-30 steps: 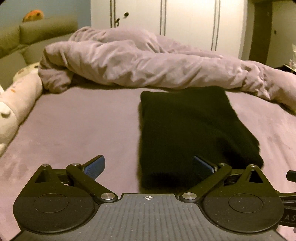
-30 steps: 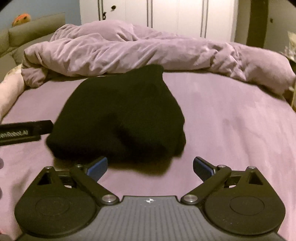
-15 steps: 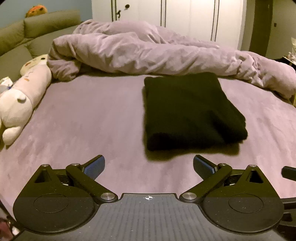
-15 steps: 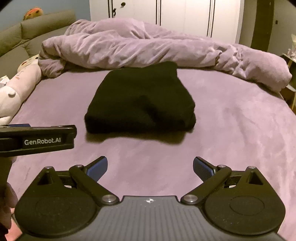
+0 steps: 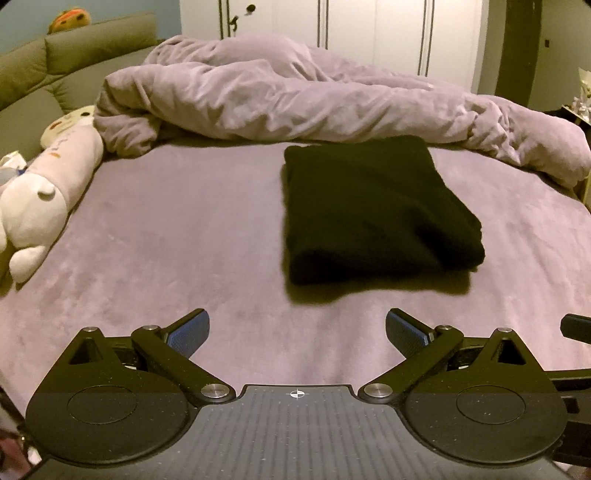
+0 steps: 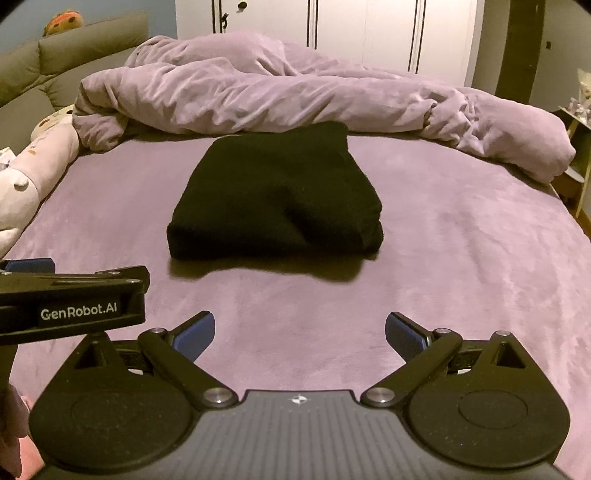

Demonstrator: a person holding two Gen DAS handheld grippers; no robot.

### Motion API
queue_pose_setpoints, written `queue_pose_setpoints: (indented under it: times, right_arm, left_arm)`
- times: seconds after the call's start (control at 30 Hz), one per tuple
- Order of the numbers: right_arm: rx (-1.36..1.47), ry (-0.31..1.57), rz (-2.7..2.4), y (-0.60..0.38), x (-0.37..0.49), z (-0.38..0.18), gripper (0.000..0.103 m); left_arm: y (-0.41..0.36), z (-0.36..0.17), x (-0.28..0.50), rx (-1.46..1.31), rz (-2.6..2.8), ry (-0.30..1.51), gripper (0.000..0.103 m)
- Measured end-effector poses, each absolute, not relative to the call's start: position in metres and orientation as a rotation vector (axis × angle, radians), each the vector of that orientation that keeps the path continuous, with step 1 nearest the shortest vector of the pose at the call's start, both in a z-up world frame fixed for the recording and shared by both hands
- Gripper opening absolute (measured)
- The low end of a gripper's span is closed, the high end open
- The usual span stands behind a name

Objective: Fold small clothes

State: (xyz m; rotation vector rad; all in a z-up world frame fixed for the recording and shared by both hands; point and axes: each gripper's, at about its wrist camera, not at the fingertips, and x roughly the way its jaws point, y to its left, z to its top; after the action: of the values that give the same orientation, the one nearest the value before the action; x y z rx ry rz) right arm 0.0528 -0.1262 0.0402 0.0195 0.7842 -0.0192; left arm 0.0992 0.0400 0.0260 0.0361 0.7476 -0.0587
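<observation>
A black garment is lying folded into a compact, thick rectangle on the purple bed sheet, and it serves as the landmark here. Its near folded edge is facing both cameras, casting a dark shadow on the sheet just in front of it.

The left gripper is hovering in front of the garment and to its left, apart from it, with its jaws spread wide and nothing between its blue-padded fingers. The right gripper is hovering in front of the garment as well, more squarely facing its near edge, also spread wide and holding nothing. In the right wrist view, the body of the left gripper is showing at the left, in front of the garment's left corner, with white lettering on its side.

Behind the garment, a crumpled purple duvet is lying heaped across the bed, its front edge just beside the garment's far edge. Well to the left of the garment, a white plush toy is resting along the edge of the bed. Beyond the duvet, white wardrobe doors are standing, and a green sofa is sitting behind and to the left.
</observation>
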Motion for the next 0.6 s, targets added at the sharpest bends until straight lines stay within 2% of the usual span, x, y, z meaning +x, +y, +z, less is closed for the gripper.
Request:
queue_pose_setpoints:
  times: [0.6]
  right_arm:
    - [0.019,0.775,-0.005,-0.1262,0.0494,0.0420,0.099]
  left_arm:
    - [0.0393,0.0302,0.0920,0.048,-0.048,0.741,0.103]
